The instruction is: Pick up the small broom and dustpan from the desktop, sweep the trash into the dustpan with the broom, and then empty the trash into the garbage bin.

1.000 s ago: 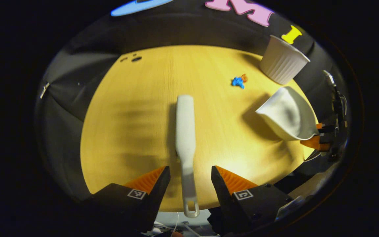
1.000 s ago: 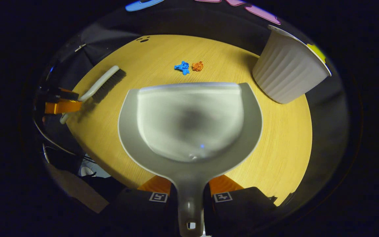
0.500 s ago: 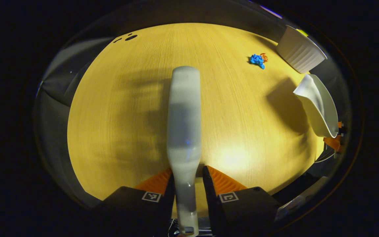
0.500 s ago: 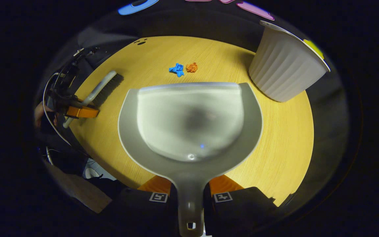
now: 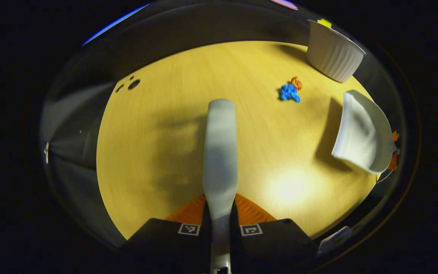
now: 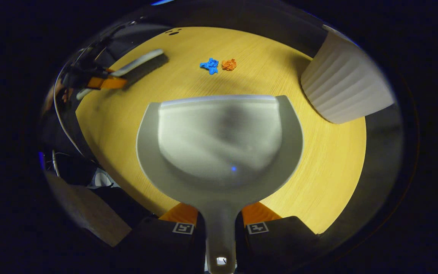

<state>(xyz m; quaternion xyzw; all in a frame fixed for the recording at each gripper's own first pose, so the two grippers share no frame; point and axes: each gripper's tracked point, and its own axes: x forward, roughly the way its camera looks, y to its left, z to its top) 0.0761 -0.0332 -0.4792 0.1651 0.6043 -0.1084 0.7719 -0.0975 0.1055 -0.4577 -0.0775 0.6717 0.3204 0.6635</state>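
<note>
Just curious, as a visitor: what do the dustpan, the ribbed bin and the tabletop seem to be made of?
The dustpan looks like smooth moulded plastic, pale grey, with a soft sheen in its bowl. The ribbed bin also seems plastic: matte white, with even vertical ridges. The tabletop shows fine straight grain, so light wood or a wood-look laminate; the pictures cannot settle which.
</note>
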